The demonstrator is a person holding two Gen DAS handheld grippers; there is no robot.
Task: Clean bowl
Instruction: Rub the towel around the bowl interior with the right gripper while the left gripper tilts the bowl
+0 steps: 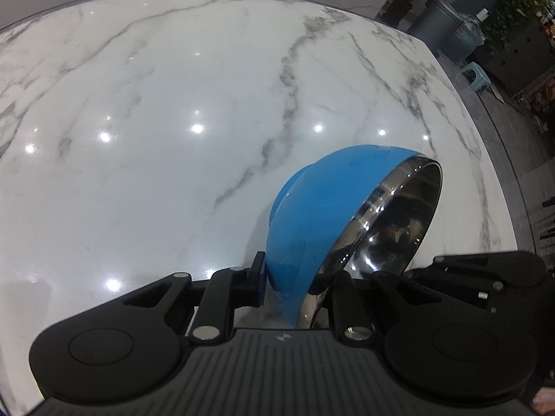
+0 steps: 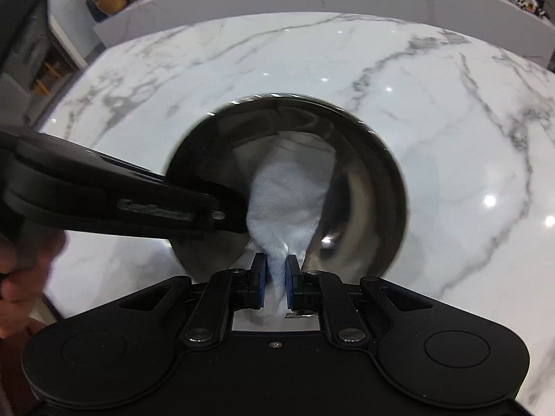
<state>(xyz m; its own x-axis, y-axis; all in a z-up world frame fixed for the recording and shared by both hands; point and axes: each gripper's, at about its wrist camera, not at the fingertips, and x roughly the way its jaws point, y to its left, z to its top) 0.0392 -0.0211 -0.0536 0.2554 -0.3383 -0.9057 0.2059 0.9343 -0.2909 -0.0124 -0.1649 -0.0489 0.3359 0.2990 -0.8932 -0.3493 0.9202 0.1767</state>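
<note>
Bowl (image 1: pixel 312 215) is tilting above the marble counter (image 1: pixel 138 104) — your left gripper (image 1: pixel 298 284) is pinching its rim, your right gripper (image 2: pixel 276 277) squeezing the white cloth (image 2: pixel 288 190) inside — wiping seemingly underway, blurred.

No text can be read with any certainty. The left gripper (image 2: pixel 239 208), reaching across to the bowl (image 2: pixel 364 159), carries raised lettering along its black side, but motion blur smears it past reading. Just below the bowl, the left gripper's ribbed black housing (image 1: pixel 282 338) bears a small pale emblem, too tiny to make out.
</note>
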